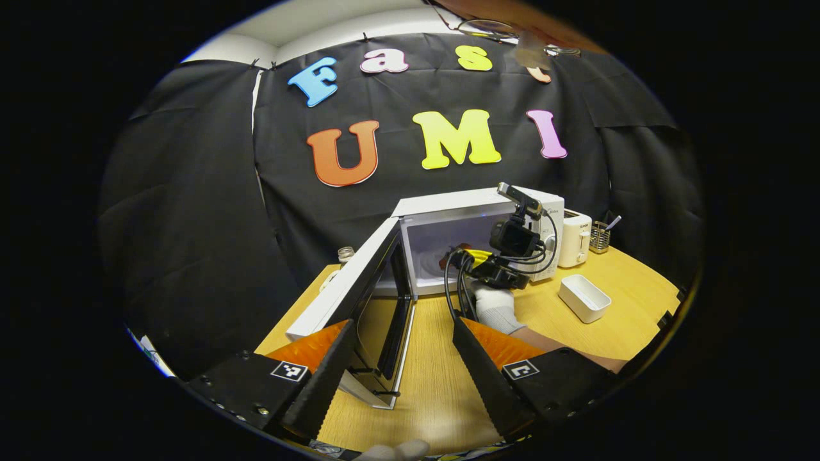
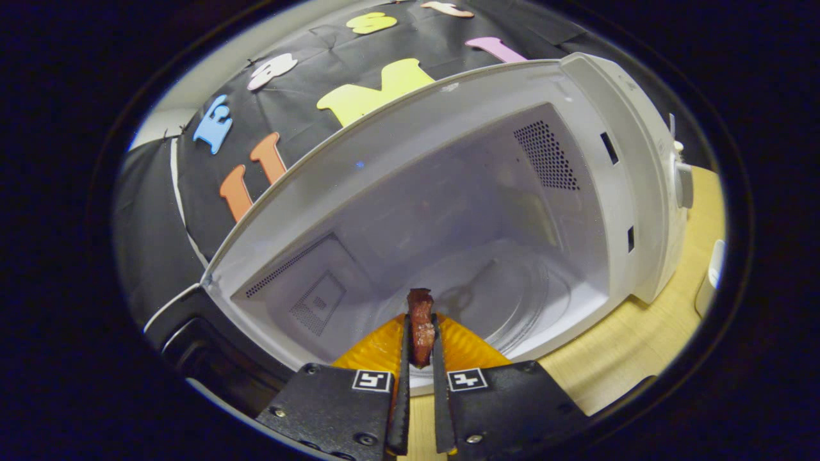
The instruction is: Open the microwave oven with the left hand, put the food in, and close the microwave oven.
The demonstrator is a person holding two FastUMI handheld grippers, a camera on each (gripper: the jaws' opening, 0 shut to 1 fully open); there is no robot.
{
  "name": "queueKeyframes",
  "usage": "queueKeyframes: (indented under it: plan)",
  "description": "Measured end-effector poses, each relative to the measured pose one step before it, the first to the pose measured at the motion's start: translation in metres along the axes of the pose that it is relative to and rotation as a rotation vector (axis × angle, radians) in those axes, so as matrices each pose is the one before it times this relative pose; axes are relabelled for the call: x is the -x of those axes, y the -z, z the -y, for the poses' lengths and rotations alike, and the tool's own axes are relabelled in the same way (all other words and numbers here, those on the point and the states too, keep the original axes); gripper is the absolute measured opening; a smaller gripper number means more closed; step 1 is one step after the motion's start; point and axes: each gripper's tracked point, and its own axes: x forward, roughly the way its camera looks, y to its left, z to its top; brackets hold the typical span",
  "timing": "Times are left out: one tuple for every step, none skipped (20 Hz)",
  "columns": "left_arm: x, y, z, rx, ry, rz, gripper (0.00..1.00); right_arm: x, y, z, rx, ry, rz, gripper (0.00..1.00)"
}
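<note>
Left gripper view looked along the left tool (image 1: 402,378), whose two fingers stood wide apart and held nothing, above the light wooden tabletop (image 1: 634,307). Just ahead of it the white microwave oven (image 1: 474,237) stood with its dark-windowed door (image 1: 368,301) swung fully open to the left. The right tool (image 1: 496,272), gripped by a white-gloved hand (image 1: 494,306), reached into the oven's mouth. To the right of the oven stood a white toaster (image 1: 574,238) and a small wire holder with utensils (image 1: 600,235); a white rectangular dish (image 1: 583,298) lay nearer on the tabletop.

Right gripper view showed the right tool (image 2: 421,358) narrowed on a small dark reddish-brown piece of food (image 2: 421,325), both fingers pressing it, at the front edge of the pale oven cavity (image 2: 461,224), with the round glass turntable (image 2: 512,294) just beyond.
</note>
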Motion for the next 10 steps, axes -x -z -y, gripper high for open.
queueKeyframes:
  plan:
    - [-0.00024,-0.00038,-0.00003,0.00042,0.00163,0.00085,0.94,-0.00139,0.00208,0.00129,0.01521,0.00409,0.00034,0.20]
    - [-0.00082,-0.00011,0.00097,0.00232,0.00333,-0.00117,0.94,-0.00176,-0.00050,-0.00005,0.00528,-0.00042,0.00231,0.23]
    - [0.00035,0.00055,0.00059,0.00280,0.00205,-0.00180,0.94,-0.00257,-0.00116,0.00265,0.03047,0.01320,0.00541,0.24]
    - [-0.00085,0.00029,0.00155,0.00279,0.00339,-0.00674,0.94,-0.00171,-0.00063,0.00483,0.04059,0.01811,0.00688,0.27]
    - [0.00041,-0.00113,-0.00070,0.00130,0.00131,0.00139,0.94,-0.00011,0.00031,0.00226,0.03797,0.01394,0.00279,0.30]
    - [-0.00025,0.00017,0.00076,0.00262,0.00336,-0.00119,0.94,0.00005,0.00057,0.00110,0.04750,0.00970,-0.00240,0.35]
    - [-0.00071,0.00024,0.00096,0.00260,0.00153,-0.00102,0.94,0.00033,-0.00310,0.00155,0.03886,0.01530,0.00302,0.31]
    - [-0.00114,-0.00037,0.00079,0.00337,0.00090,-0.00133,0.94,-0.00167,0.00095,0.00261,0.04310,0.01033,-0.01007,0.36]
    - [0.00029,-0.00052,0.00025,0.00354,0.00073,-0.00092,0.94,0.00197,0.00339,0.00039,0.02784,0.00508,-0.01359,0.42]
    - [-0.00044,-0.00195,0.00113,0.00132,0.00021,0.00136,0.94,-0.00011,-0.00059,0.00135,0.00231,-0.00578,-0.00556,0.60]
